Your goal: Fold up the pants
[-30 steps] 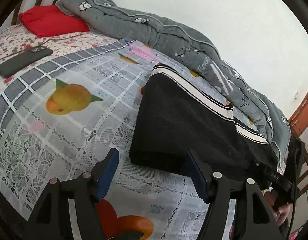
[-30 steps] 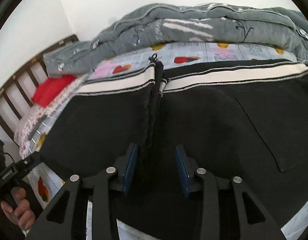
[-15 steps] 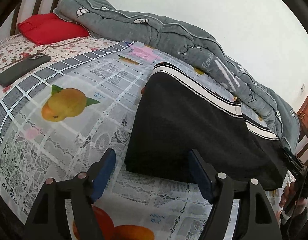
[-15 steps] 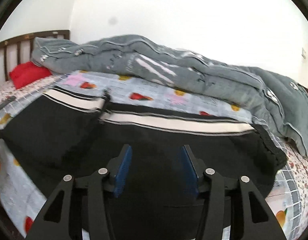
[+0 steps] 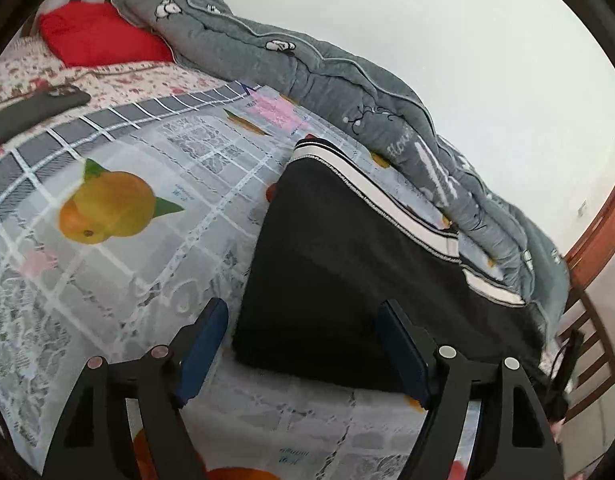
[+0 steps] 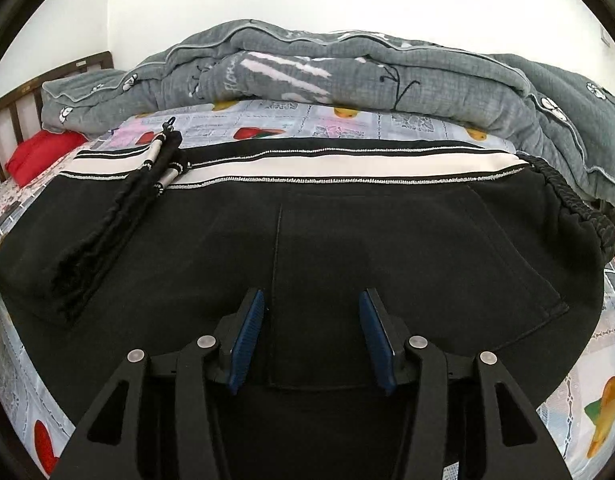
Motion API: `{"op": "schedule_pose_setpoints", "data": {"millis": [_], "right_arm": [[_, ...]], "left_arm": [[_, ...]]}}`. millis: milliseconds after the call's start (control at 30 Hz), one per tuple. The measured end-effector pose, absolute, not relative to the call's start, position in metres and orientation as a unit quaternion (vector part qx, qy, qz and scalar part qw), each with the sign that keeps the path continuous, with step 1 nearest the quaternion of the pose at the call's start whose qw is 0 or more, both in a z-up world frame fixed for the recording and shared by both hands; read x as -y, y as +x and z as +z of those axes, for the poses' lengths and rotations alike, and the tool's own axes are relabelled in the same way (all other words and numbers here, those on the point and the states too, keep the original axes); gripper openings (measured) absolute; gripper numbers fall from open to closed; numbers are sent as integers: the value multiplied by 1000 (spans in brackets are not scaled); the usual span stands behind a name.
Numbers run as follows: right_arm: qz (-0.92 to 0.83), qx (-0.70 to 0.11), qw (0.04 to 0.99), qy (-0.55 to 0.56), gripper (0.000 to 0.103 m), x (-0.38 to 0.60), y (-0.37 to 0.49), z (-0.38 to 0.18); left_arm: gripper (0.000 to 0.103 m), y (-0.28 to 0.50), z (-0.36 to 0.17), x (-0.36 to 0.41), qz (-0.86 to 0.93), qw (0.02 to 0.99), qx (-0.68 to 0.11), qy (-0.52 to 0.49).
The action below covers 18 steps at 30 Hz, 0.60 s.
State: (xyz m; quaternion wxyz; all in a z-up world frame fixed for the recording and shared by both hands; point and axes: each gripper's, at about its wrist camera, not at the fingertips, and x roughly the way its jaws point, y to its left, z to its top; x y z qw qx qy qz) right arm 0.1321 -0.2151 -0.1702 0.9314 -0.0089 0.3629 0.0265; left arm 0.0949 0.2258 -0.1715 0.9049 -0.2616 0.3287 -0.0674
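Now | left gripper (image 5: 303, 340) released, just widened over pants (image 5: 347, 272) corner | right gripper (image 6: 311, 332) released above pants

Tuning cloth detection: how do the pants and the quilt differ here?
The pants are black with a white side stripe; the quilt is grey with small prints. Pants lie flat and smooth on the bedcover; quilt is bunched in a long heap by the wall. Neither is gripped.

Black pants (image 6: 347, 240) with a white, black-edged side stripe lay folded flat on the fruit-print bed cover (image 5: 107, 260), elastic waistband at right, a rear pocket facing up, cuffs overlapped.
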Motion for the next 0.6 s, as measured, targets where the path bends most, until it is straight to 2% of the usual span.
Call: {"op": "schedule_pose_setpoints", "data": {"millis": [233,400,600], "right_arm": [[28,-364,931,-7,50,216,133,-172],[32,-363,931,-1,51,217,134,-171],[36,-361,932,5,51,219,134,-171]], "left_arm": [[76,119,-172,-213,-61,899,-346,-260],[86,132,-172,-200,-46,906,-350,-232],[86,118,-174,-199,-62,907,-341,-239]]}}
